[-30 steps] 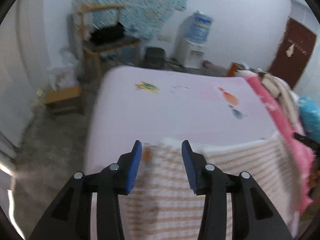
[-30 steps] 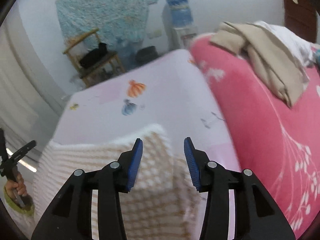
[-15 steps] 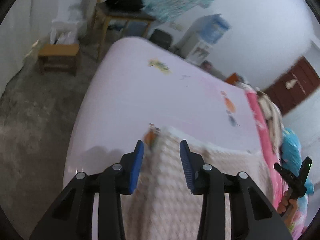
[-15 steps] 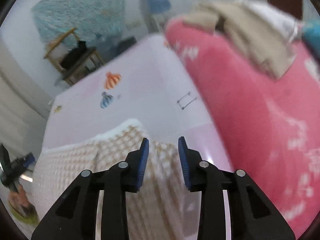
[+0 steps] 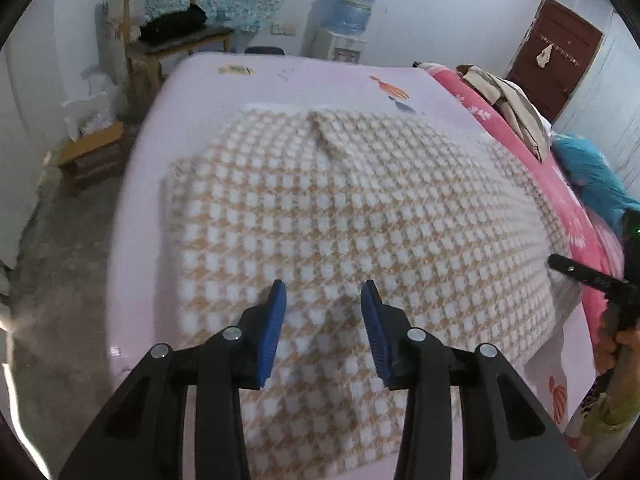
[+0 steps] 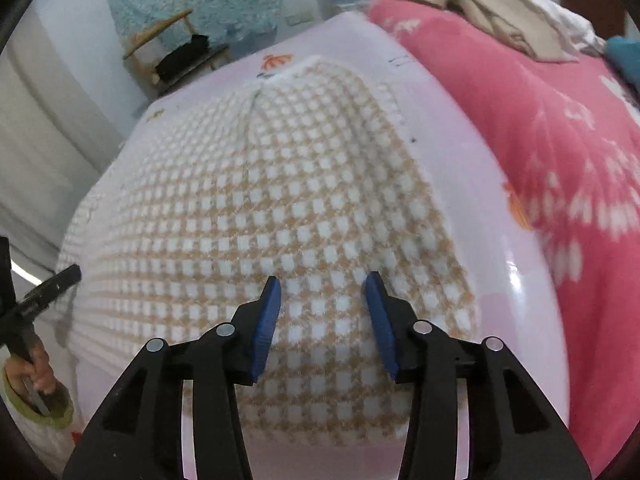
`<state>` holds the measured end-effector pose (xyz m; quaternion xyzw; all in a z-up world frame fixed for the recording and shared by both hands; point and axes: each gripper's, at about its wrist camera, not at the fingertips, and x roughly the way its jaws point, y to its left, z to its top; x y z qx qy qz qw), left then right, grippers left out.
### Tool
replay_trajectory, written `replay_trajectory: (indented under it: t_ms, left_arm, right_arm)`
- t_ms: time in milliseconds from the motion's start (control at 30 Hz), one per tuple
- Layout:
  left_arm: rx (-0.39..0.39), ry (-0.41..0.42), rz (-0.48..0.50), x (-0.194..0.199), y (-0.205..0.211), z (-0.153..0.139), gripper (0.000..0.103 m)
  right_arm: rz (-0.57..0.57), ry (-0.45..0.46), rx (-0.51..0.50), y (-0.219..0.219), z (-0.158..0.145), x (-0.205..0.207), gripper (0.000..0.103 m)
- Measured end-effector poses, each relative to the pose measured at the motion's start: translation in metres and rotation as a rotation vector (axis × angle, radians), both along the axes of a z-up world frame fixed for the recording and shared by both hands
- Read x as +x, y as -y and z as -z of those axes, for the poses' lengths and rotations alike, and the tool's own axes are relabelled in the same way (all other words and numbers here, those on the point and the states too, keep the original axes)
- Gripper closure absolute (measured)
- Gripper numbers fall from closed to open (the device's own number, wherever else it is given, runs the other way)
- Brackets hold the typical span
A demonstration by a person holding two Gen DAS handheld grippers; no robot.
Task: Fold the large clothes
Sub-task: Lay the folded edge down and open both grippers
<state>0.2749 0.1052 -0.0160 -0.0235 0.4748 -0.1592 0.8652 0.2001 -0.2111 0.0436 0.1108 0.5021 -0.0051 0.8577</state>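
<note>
checked garment point(image 5: 352, 216): tan-and-white knit, spread flat on pink bed sheet point(image 5: 192, 92), covering most of bed centre, one folded edge toward 12 o'clock.
left gripper point(image 5: 322, 330): above garment's near edge, blue fingers point(image 5: 272, 332) moderately apart, nothing between them, cloth lying below.
right gripper point(image 6: 323, 322): above garment's near right part, fingers point(image 6: 378, 320) parted and opening, gap empty.
pink floral quilt point(image 6: 560, 128): 2 o'clock of garment, beige clothes point(image 6: 492, 4) heaped on it.
wooden chair point(image 5: 168, 36), water dispenser point(image 5: 344, 20): 12 o'clock, beyond bed.
</note>
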Motion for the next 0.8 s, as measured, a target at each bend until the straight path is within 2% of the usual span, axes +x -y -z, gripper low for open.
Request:
replay_trajectory:
  t_ms: [100, 200, 300, 333, 367, 433, 467, 567, 600, 633, 733, 800]
  left_arm:
    - [-0.025, 0.08, 0.08, -0.024, 0.006, -0.023, 0.065]
    - [-0.02, 0.078, 0.14, -0.042, 0.026, -0.017, 0.058]
    - [0.132, 0.026, 0.129, -0.043, 0.052, 0.02, 0.057]
    - [0.166, 0.019, 0.13, -0.042, 0.054, 0.031, 0.056]
    - [0.15, 0.017, 0.127, -0.041, 0.053, 0.037, 0.056]
    - [0.11, 0.008, 0.103, -0.047, 0.04, 0.026, 0.056]
    - [0.114, 0.025, 0.093, -0.05, 0.037, 0.018, 0.056]
    - [0.113, 0.101, 0.12, -0.068, 0.03, -0.001, 0.055]
    - [0.105, 0.105, 0.126, -0.07, 0.031, 0.0, 0.05]
    - [0.103, 0.096, 0.127, -0.071, 0.036, 0.004, 0.047]
    - [0.148, 0.019, 0.09, -0.069, 0.04, 0.038, 0.047]
    - [0.16, 0.048, 0.093, -0.076, 0.041, 0.033, 0.047]
  right_arm:
    - [-0.052, 0.076, -0.011, -0.022, -0.03, -0.019, 0.059]
    - [-0.124, 0.109, -0.005, -0.056, -0.031, -0.029, 0.053]
    - [-0.196, 0.07, -0.067, -0.095, 0.0, -0.025, 0.047]
    - [-0.199, 0.049, -0.125, -0.104, 0.015, -0.023, 0.047]
    - [-0.192, 0.05, -0.146, -0.107, 0.018, -0.024, 0.046]
    - [-0.17, 0.046, -0.142, -0.106, 0.009, -0.025, 0.046]
    - [-0.166, 0.061, -0.155, -0.11, -0.001, -0.03, 0.046]
    - [-0.22, 0.167, -0.19, -0.13, -0.028, -0.052, 0.045]
    - [-0.256, 0.191, -0.172, -0.139, -0.03, -0.055, 0.043]
    - [-0.294, 0.187, -0.158, -0.149, -0.024, -0.056, 0.043]
    - [-0.337, 0.095, -0.18, -0.169, 0.016, -0.047, 0.043]
    - [-0.345, 0.115, -0.217, -0.172, 0.015, -0.049, 0.043]
